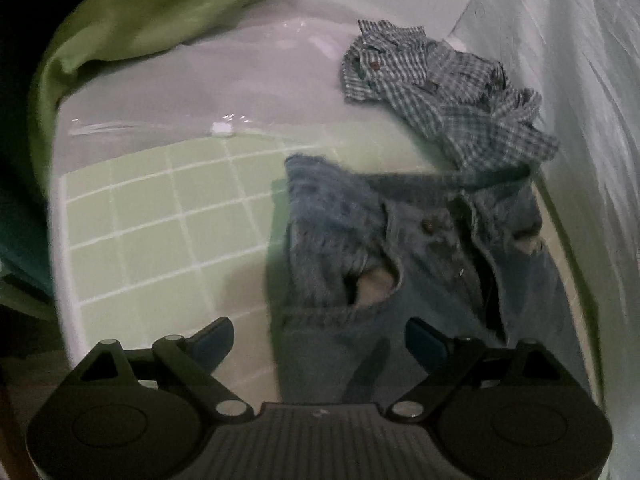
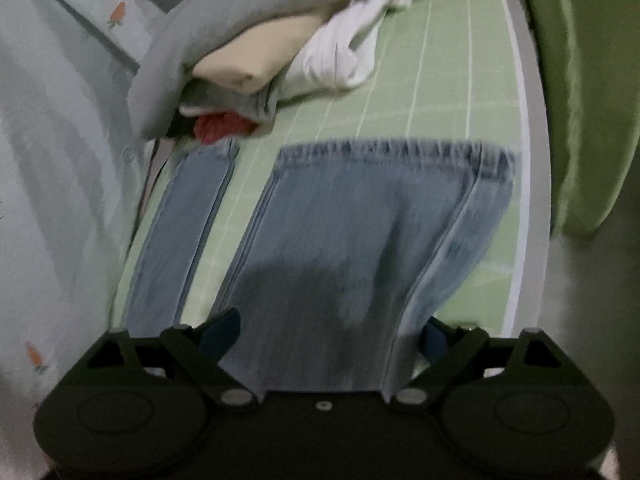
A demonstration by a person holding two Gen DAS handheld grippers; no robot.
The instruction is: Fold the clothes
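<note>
Denim jeans (image 1: 400,248) lie flat on the green grid mat (image 1: 152,216) covering the tabletop: waistband towards the mat's far edge in the left wrist view, hem end (image 2: 396,152) and both legs stretched along the mat in the right wrist view. Left tongs (image 1: 319,338) are spread wide, empty, over the jeans' left side below the front pocket; right tongs (image 2: 334,334) are also wide, straddling the broader leg without gripping it. A crumpled checked shirt (image 1: 444,92) sits near the tabletop's far right corner, and a clothes stack (image 2: 256,52) just beyond the hems.
</note>
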